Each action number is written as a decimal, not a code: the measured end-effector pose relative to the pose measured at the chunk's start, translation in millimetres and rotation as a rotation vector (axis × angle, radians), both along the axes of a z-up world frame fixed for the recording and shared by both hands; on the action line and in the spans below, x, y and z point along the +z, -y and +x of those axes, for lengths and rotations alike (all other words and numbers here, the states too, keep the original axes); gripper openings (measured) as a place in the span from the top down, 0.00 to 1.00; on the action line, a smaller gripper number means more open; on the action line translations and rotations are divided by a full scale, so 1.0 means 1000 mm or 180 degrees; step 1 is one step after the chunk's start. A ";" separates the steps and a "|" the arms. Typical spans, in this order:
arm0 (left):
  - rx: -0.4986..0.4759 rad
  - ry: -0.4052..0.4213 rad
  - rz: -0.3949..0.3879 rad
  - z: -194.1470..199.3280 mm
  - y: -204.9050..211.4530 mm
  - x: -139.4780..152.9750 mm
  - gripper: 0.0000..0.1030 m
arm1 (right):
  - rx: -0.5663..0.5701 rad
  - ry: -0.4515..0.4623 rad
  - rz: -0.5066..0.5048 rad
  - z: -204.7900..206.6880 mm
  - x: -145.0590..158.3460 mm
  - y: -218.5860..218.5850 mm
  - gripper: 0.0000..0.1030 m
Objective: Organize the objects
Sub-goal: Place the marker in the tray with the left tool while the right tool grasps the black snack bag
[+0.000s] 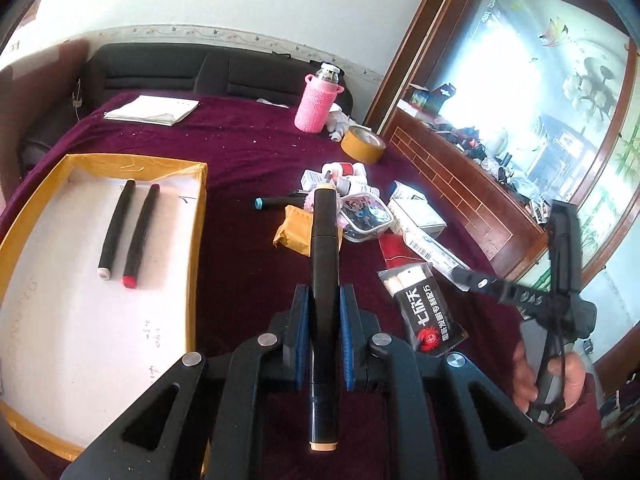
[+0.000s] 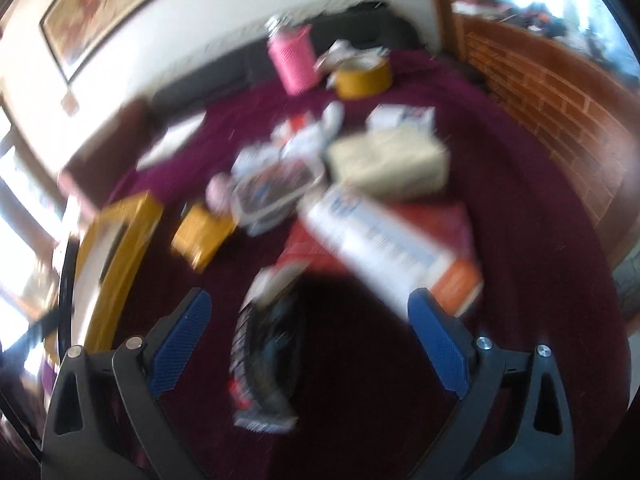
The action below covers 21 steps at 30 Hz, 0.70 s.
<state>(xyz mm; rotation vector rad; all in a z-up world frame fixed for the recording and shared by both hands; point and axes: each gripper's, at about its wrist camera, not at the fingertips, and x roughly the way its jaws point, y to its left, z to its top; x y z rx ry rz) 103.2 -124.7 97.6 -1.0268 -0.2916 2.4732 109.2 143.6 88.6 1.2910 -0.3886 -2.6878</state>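
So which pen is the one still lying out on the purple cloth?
Find the yellow-edged tray holding two black markers. Just right of it, on the cloth by the cluttered pile, lies a black marker. It alone has a teal cap end.

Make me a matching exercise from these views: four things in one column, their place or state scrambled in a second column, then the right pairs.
Column one:
1. tan-capped marker
2. red-capped marker
3. pink bottle
4. right gripper

Column two:
A. open, nothing between the pads
B. lying in the yellow-rimmed box
C. standing upright at the far side of the purple cloth
D. clamped in the left gripper

Pairs: 1-D, 2-B, 3-C, 4-A
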 end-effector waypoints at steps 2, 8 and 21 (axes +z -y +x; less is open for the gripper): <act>0.0021 -0.0011 0.0030 0.005 0.006 0.000 0.89 | 0.0042 0.0096 0.0115 -0.003 -0.006 0.015 0.03; 0.0231 -0.0050 0.0015 0.016 0.035 -0.002 0.89 | 0.0191 0.0482 0.0402 -0.023 -0.035 0.055 0.62; 0.0692 -0.0196 0.0063 0.021 0.105 0.004 0.89 | 0.0617 0.0323 -0.0379 0.008 -0.007 0.061 0.73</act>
